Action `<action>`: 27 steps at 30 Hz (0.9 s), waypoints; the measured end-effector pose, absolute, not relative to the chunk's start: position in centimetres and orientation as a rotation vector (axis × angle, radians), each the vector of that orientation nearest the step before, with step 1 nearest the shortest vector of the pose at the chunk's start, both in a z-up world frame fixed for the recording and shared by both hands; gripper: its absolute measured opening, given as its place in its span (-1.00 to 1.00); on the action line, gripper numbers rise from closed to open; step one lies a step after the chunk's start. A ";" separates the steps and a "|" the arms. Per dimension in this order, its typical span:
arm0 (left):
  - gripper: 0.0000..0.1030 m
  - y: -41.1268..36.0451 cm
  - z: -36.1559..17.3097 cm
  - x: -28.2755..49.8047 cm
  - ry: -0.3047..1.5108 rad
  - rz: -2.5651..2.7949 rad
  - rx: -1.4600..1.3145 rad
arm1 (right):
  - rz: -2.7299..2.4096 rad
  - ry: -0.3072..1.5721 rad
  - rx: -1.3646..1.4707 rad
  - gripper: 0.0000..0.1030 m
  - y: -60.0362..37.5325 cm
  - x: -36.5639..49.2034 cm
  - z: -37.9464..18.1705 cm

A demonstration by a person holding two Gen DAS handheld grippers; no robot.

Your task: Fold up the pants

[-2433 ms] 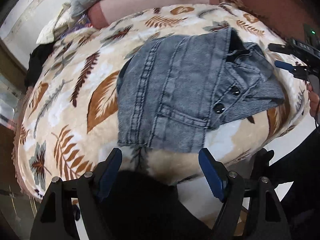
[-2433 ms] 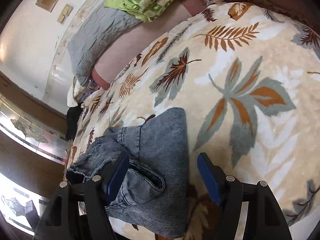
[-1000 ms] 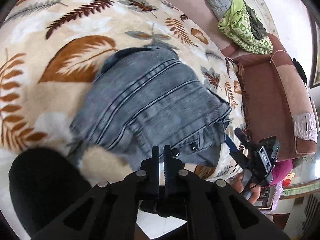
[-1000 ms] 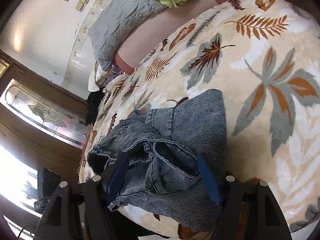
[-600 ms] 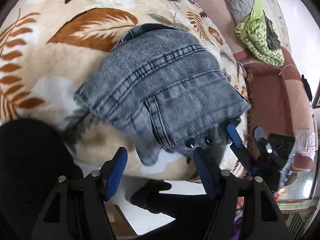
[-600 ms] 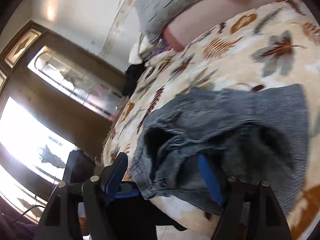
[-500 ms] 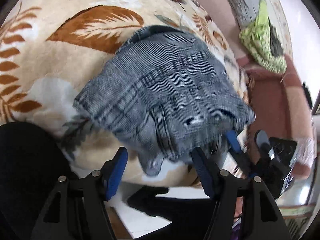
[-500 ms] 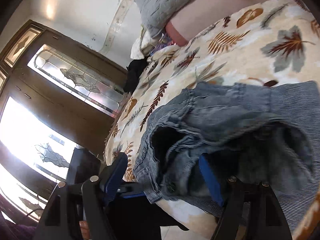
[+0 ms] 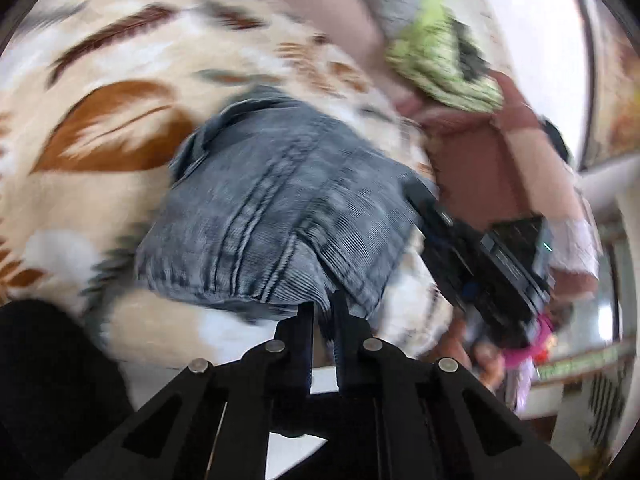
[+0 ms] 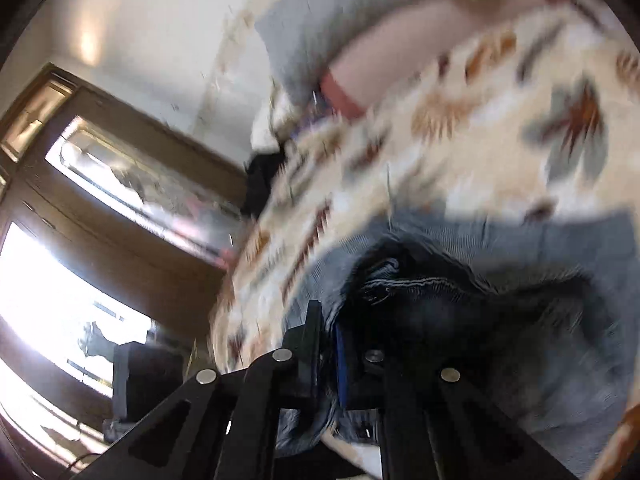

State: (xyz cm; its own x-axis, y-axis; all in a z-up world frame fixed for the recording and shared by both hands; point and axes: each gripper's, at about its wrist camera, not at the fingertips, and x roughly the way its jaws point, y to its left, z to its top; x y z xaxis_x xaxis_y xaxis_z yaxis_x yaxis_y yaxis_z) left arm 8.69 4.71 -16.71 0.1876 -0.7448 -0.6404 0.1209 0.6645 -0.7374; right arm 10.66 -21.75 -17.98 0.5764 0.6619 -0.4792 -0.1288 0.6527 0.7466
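I see the gray denim pants point(image 9: 280, 216) bunched at the near edge of the leaf-print blanket point(image 9: 100, 128), which spreads bare well beyond them toward the pillows. My left gripper point(image 9: 322, 312) has just clamped its jaws together at the pants' near hem; through the blur I cannot tell whether cloth is caught. My right gripper point(image 10: 328, 336) has just closed too, pinching a denim fold at the open waist, just off the blanket's edge.
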 end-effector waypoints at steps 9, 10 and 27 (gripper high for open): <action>-0.83 -8.5 -15.2 7.8 1.379 -0.951 -0.452 | 0.240 0.633 0.661 -0.91 -31.7 10.5 -14.8; -0.83 -8.6 -15.1 7.7 1.378 -0.966 -0.452 | 0.179 0.647 0.675 -0.83 -33.3 10.8 -15.6; -0.17 6.0 -22.1 12.4 1.311 -0.415 -0.438 | 0.387 1.032 0.783 0.65 -27.5 8.5 -22.6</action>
